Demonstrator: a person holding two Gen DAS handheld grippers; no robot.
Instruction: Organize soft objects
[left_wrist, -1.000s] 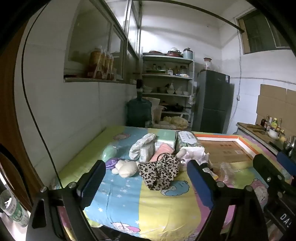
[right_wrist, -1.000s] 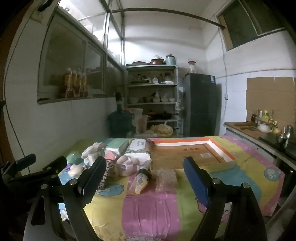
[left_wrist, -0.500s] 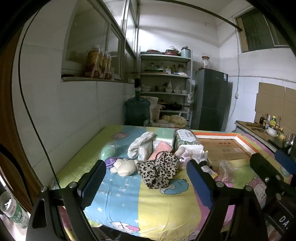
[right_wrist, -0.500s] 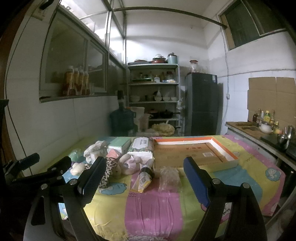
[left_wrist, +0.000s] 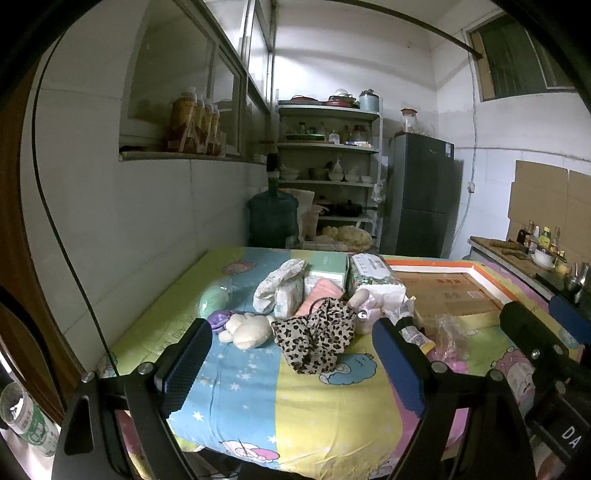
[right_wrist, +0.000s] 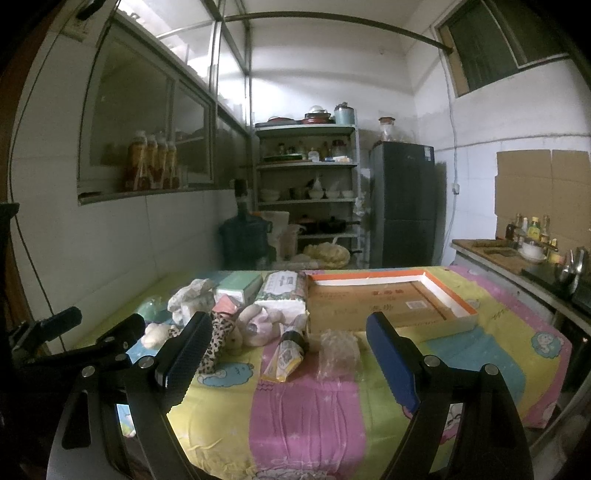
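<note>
**A:** What has changed over the last second?

**B:** Very little. In both wrist views the pile of soft things sits a touch higher and nearer than before, so both grippers have eased forward toward the table. Nothing on the cloth has shifted.

**A:** How do the jaws stand?

**B:** The left gripper (left_wrist: 291, 354) is spread wide and released, holding nothing and touching nothing. The right gripper (right_wrist: 282, 356) is the same: fingers far apart, empty, clear of the cloth.

**A:** Where are the soft things relative to the left jaws?

**B:** The leopard-print cloth (left_wrist: 314, 336) lies straight ahead, between the two fingers and just beyond their tips. The cream plush toy (left_wrist: 245, 328) rests just beyond the left finger's tip, touching the leopard-print cloth's edge. Beyond them lie a white patterned bundle (left_wrist: 279, 286), a pink folded cloth (left_wrist: 319, 290) and a tissue pack (left_wrist: 373, 275).

**A:** And from the right jaws?

**B:** The pile lies ahead and toward the left finger. A pink plush toy (right_wrist: 258, 319) sits beyond that finger's tip, a yellow tube (right_wrist: 282, 356) lies ahead between the fingers, and a crinkled clear bag (right_wrist: 338, 349) is just beside it, nearer the right finger. The open cardboard box (right_wrist: 388, 299) sits farther out, beyond the right finger, all on the patchwork tablecloth (right_wrist: 306, 413).
</note>
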